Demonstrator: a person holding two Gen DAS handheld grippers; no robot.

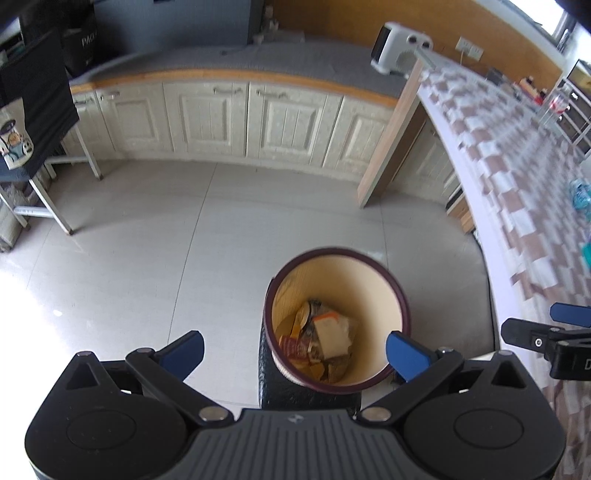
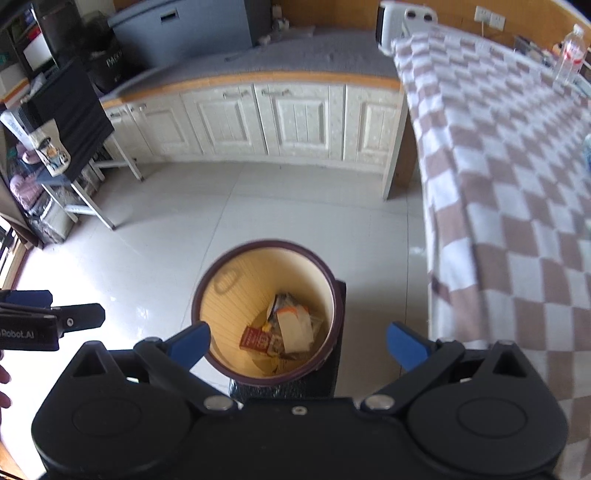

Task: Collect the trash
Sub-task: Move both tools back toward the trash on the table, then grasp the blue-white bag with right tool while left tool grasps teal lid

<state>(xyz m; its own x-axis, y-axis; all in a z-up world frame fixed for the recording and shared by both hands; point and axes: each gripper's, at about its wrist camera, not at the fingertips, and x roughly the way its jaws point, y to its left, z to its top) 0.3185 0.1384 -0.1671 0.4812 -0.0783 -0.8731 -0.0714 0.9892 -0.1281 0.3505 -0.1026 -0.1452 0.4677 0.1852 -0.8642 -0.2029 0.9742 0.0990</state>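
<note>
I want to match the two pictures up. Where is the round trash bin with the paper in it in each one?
Left wrist view: the trash bin sits low, right of center, between the open left gripper fingers.
Right wrist view: the bin sits low, just left of center, by the open right gripper.
Shared landmark: the white heater on the far counter.

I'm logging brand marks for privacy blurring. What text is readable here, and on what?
"Robot.AI": on the left gripper, first letters cut off.
"PAC...": on the black bag, rest blurred.
Red packet in the bin: print too blurred.
Bottle label: unreadable.
</note>
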